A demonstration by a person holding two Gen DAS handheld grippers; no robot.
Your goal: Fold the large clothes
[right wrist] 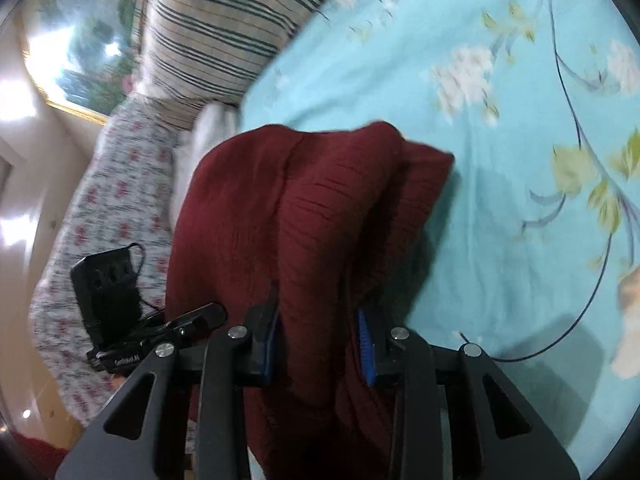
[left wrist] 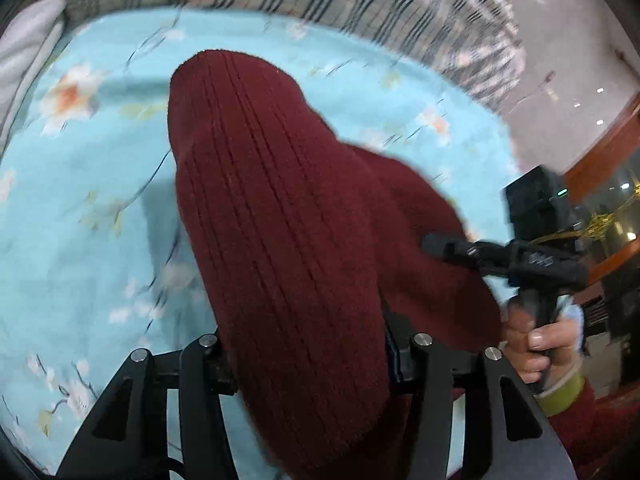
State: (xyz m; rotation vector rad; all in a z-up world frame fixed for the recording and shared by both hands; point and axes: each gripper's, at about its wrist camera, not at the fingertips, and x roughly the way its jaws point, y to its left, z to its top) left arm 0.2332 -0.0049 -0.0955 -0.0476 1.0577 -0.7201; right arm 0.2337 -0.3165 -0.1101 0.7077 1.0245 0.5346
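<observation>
Sweater (left wrist: 280, 220), dark red and ribbed, hangs bunched above the blue flowered bed sheet (left wrist: 80, 200), pinched by both claws: the left claw (left wrist: 312, 360) clamps one thick fold, the right claw (right wrist: 320, 344) another beside it, near the striped pillow (right wrist: 224, 28).

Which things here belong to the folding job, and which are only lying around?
Belong to the job:
- dark red knitted garment
- left gripper, shut on it
- right gripper, shut on it

Only lying around:
- striped pillow
- light blue floral bedsheet

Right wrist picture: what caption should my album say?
Right claw shut on a dark red sweater over the blue flowered bedsheet.
</observation>
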